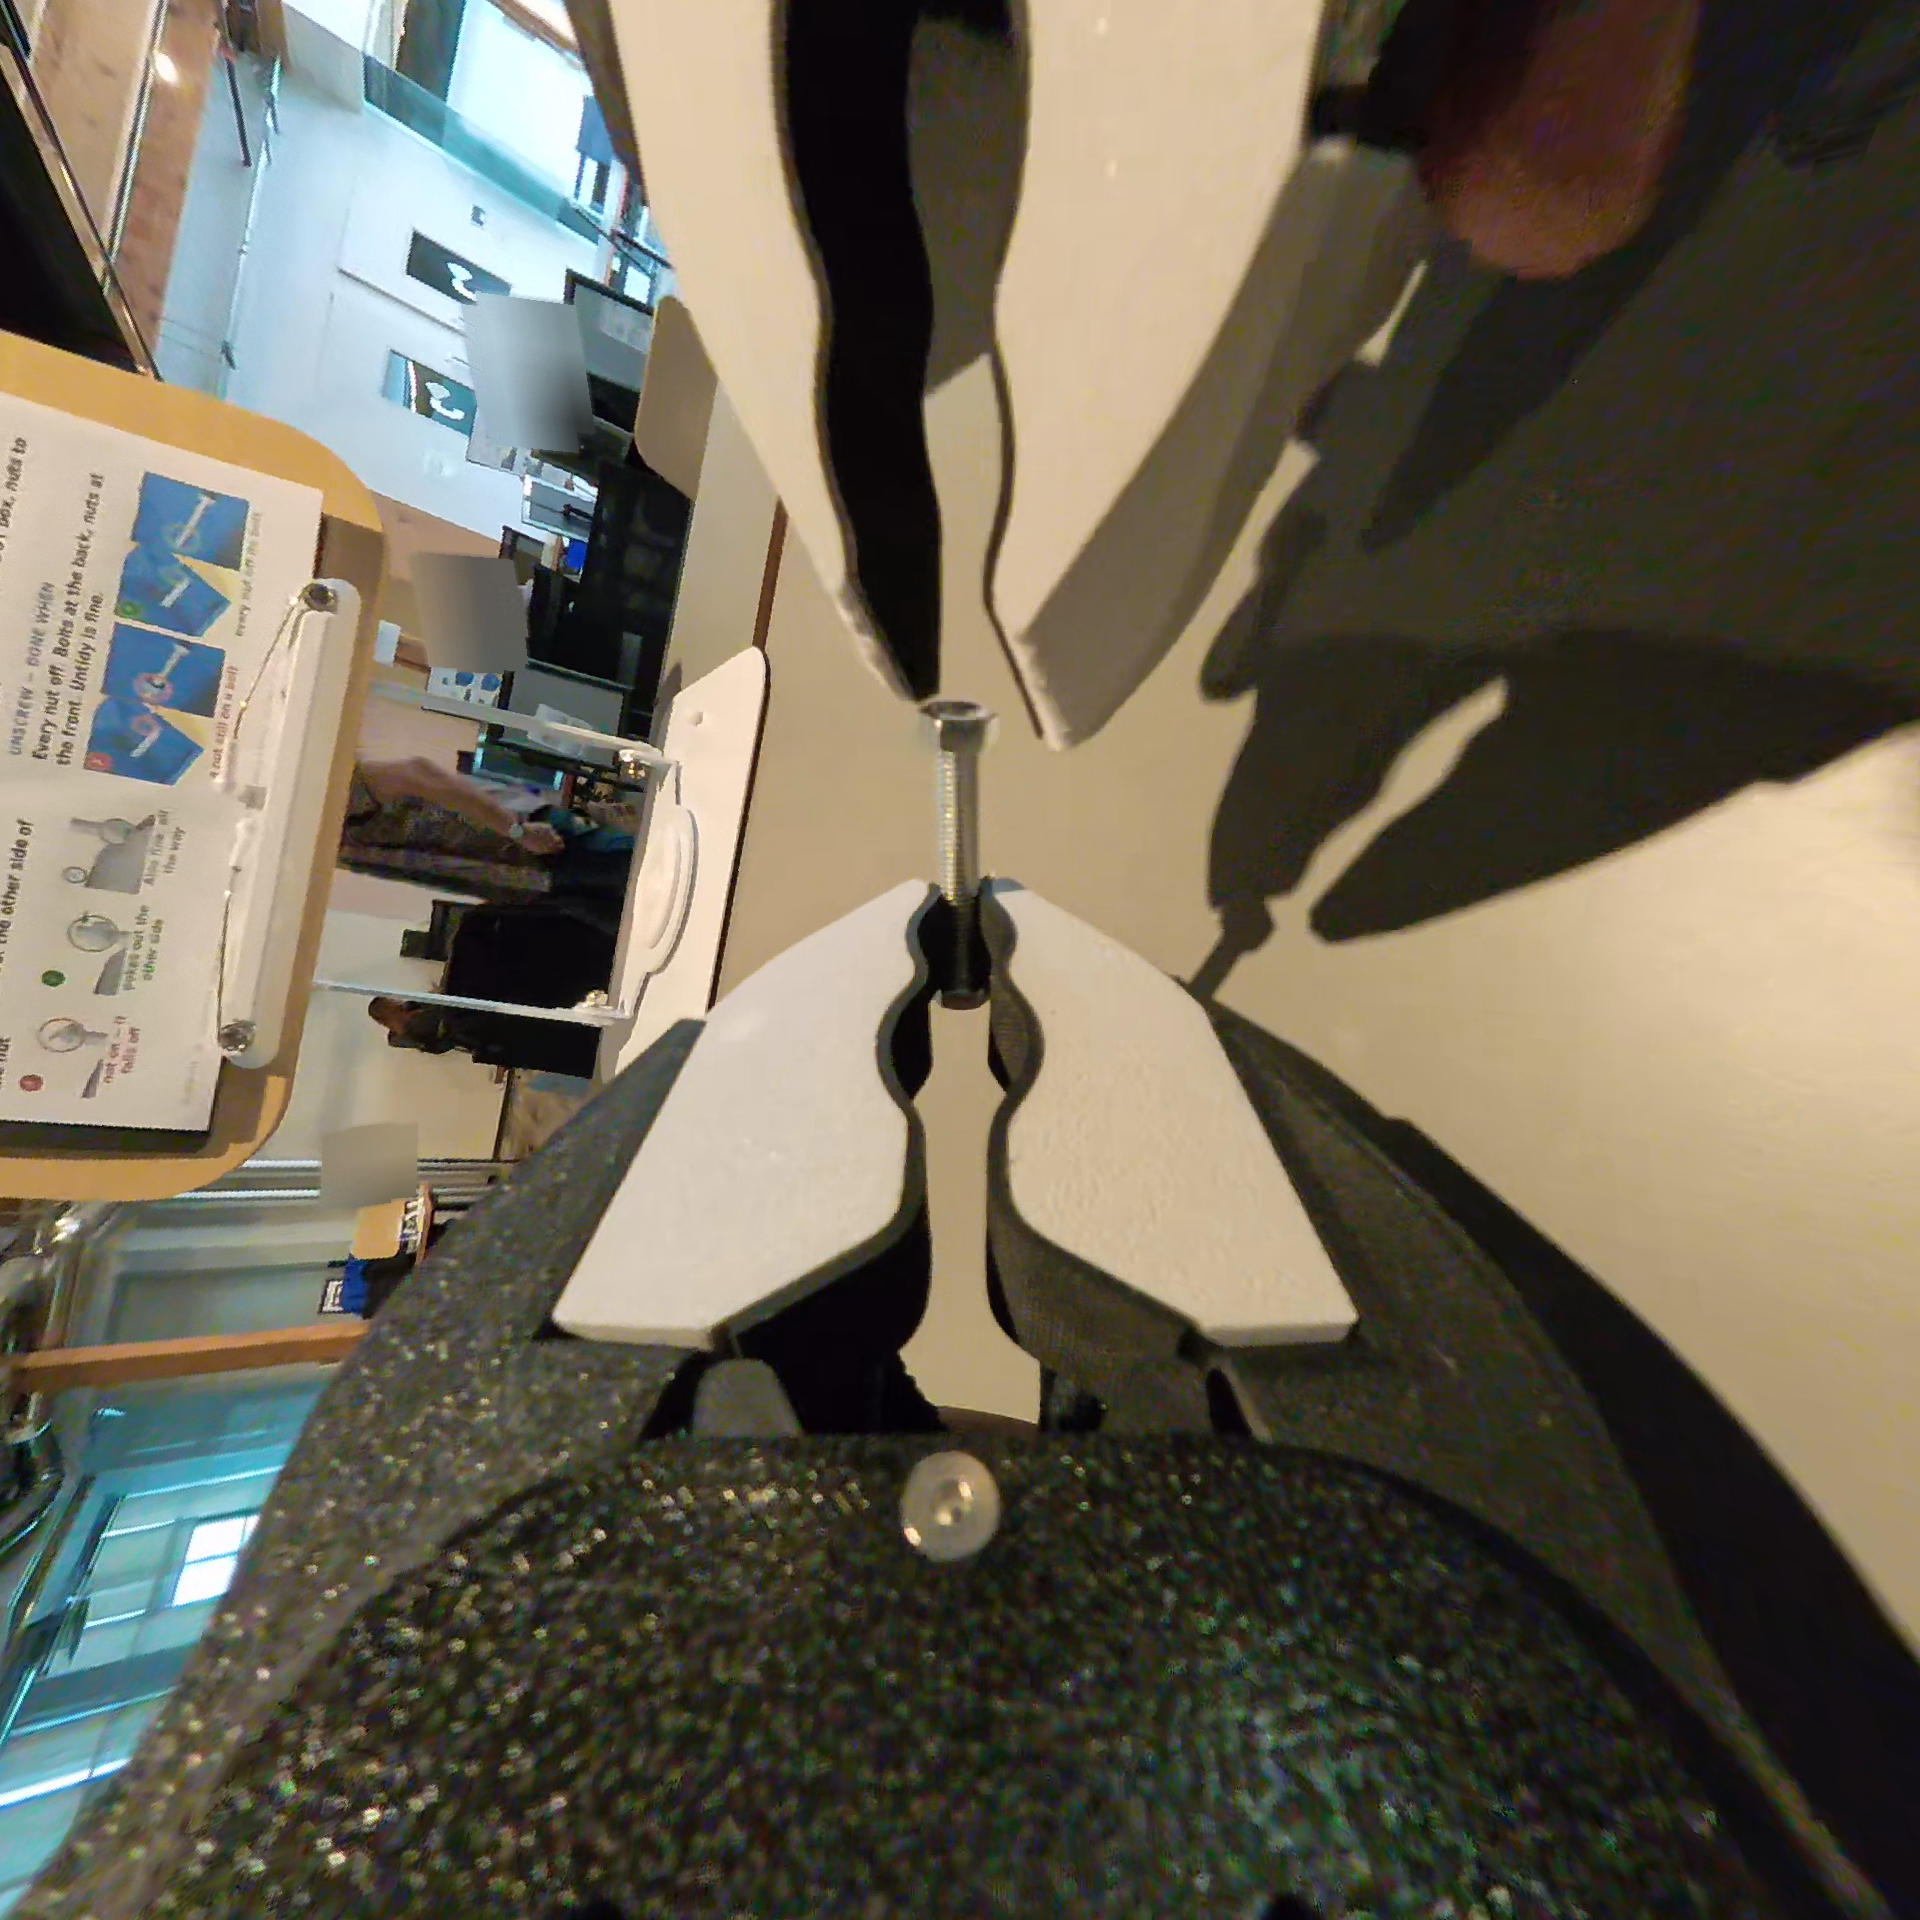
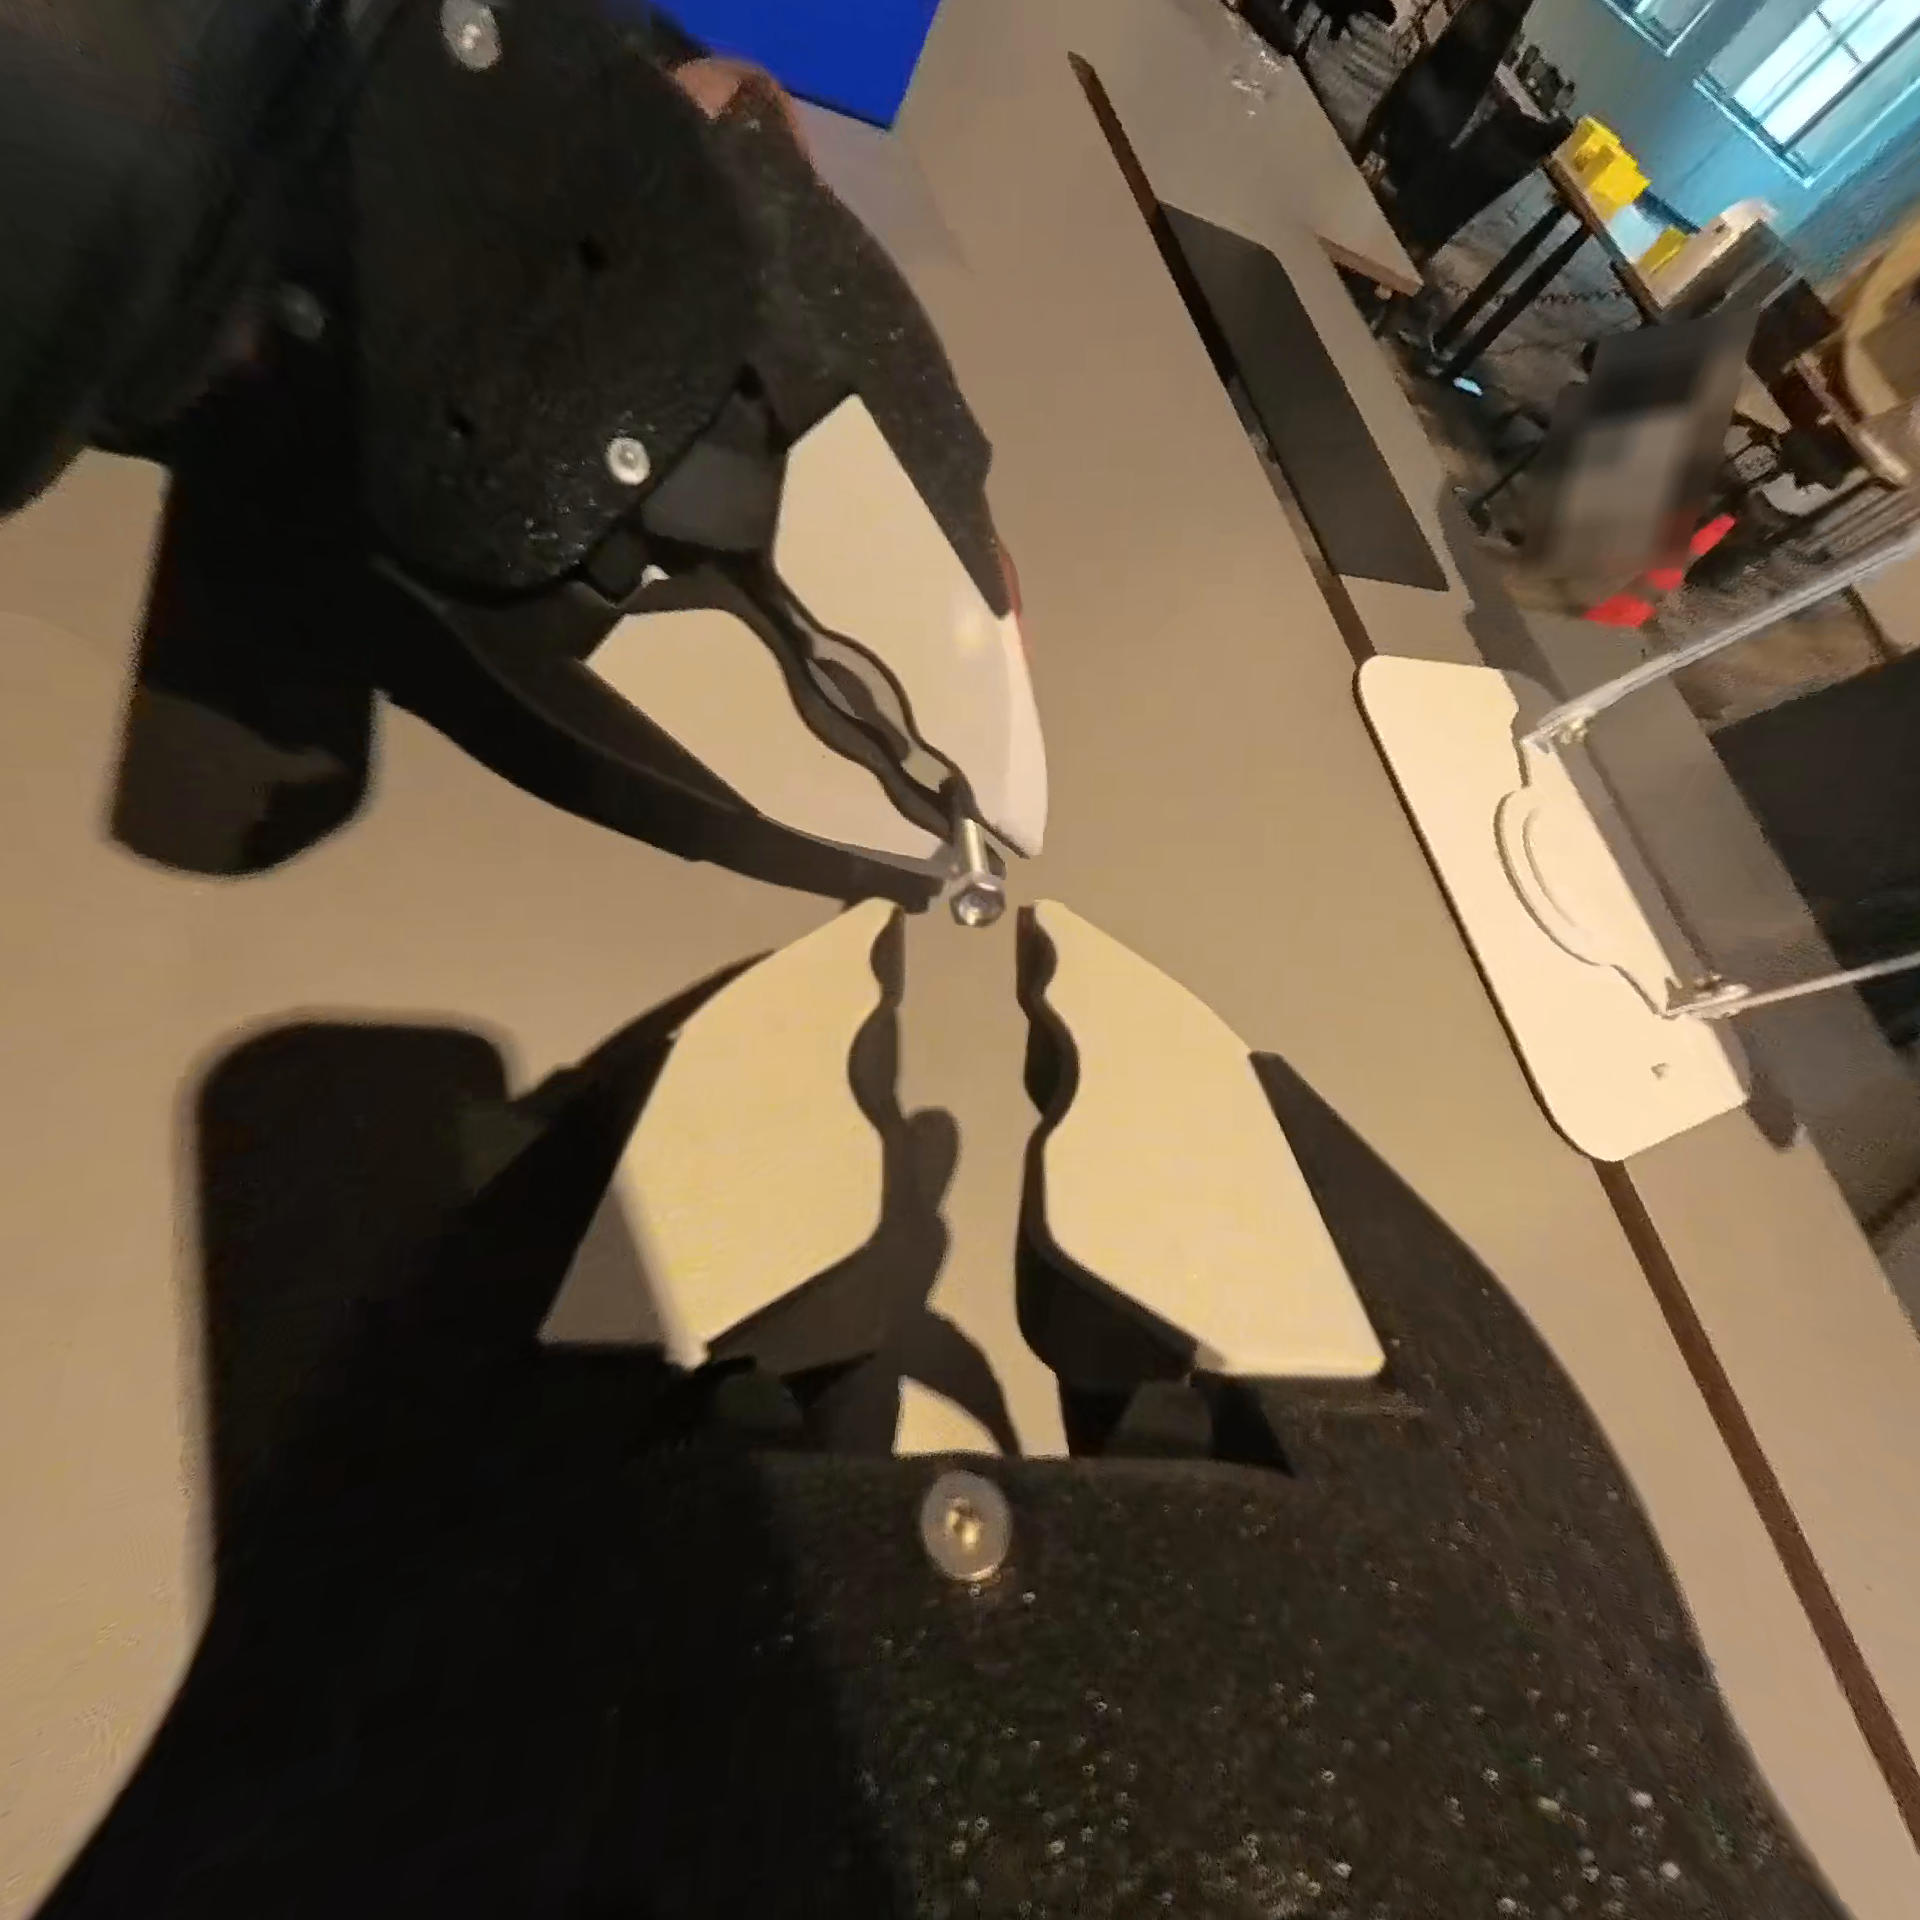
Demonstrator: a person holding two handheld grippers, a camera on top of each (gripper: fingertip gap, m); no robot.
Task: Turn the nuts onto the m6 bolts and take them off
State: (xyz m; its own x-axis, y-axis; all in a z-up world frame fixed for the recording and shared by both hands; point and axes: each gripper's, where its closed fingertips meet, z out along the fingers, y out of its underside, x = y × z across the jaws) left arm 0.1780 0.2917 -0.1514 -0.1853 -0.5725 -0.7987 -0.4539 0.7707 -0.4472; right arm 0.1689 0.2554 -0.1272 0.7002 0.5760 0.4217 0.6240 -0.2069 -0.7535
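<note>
A silver bolt (image 1: 957, 821) is clamped by its shank in my left gripper (image 1: 961, 894), which is shut on it and holds it above the beige table (image 1: 1507, 1195). Its wider far end (image 1: 958, 717) points at my right gripper (image 1: 987, 712). I cannot tell whether that end is the head or a nut. In the right wrist view the bolt (image 2: 975, 891) lies end-on just in front of my right gripper (image 2: 961, 914), which is open with a fingertip on either side of that end. The left gripper (image 2: 966, 842) comes in from the upper left.
A wooden board with an instruction sheet (image 1: 156, 779) stands at the left. A white plate with a clear stand (image 2: 1538, 904) sits near the table's far edge (image 2: 1382, 665). A blue object (image 2: 810, 52) lies at the back. A hand (image 1: 1538, 135) grips the right tool. The tips of one gripper are about 5 cm away from the tips of the other.
</note>
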